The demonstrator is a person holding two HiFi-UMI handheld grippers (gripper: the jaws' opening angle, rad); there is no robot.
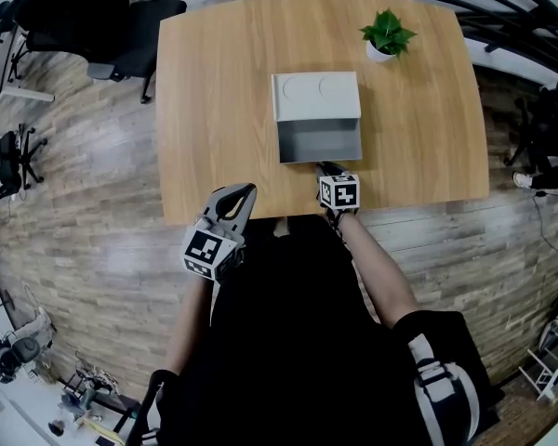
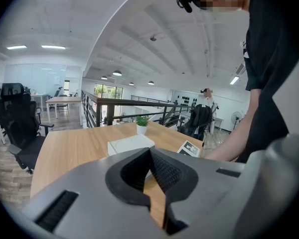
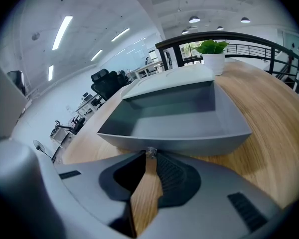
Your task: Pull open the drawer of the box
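Note:
A light grey box point(image 1: 316, 96) stands mid-table, and its darker grey drawer point(image 1: 320, 142) is pulled out toward me, empty inside. My right gripper point(image 1: 327, 168) is at the middle of the drawer front. In the right gripper view the drawer point(image 3: 174, 118) fills the scene and a small clear knob point(image 3: 150, 153) sits pinched between the shut jaw tips. My left gripper point(image 1: 245, 191) hangs at the table's near edge, left of the drawer, shut on nothing. In the left gripper view, the box point(image 2: 130, 144) lies ahead beyond the jaws of the left gripper point(image 2: 150, 153).
A potted plant point(image 1: 387, 35) stands behind the box at the wooden table's point(image 1: 214, 82) far right. A black office chair point(image 1: 102, 17) is off the far left corner. A railing runs behind the table. The person's body is close to the near edge.

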